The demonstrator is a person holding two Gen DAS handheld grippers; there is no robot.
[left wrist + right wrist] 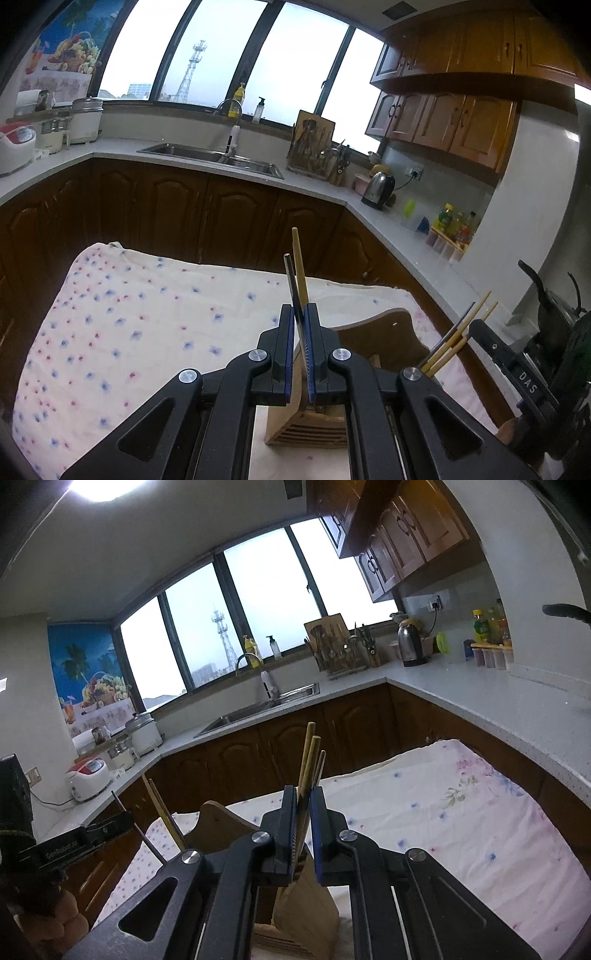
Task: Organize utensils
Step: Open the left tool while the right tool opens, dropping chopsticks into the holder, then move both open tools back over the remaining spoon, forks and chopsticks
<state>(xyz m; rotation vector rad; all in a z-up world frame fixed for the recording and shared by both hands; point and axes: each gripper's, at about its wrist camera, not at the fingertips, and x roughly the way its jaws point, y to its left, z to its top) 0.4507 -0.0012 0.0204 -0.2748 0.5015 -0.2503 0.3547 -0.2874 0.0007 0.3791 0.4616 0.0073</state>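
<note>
My left gripper (300,314) is shut on two upright chopsticks, a pale bamboo one (299,266) and a dark metal one (291,277), held above a slatted wooden utensil holder (306,428) on the floral cloth. My right gripper (303,797) is shut on a bundle of bamboo chopsticks (310,760) that stand upright over the same wooden holder (306,908). The right gripper with its chopsticks also shows in the left wrist view (458,332), at the right. The left gripper's chopsticks show in the right wrist view (162,812), at the left.
The table carries a white floral cloth (129,314). Behind it runs a grey counter with a sink (210,157), a utensil rack (314,155), a kettle (378,188), bottles (450,221) and rice cookers (85,120). Dark cabinets stand below.
</note>
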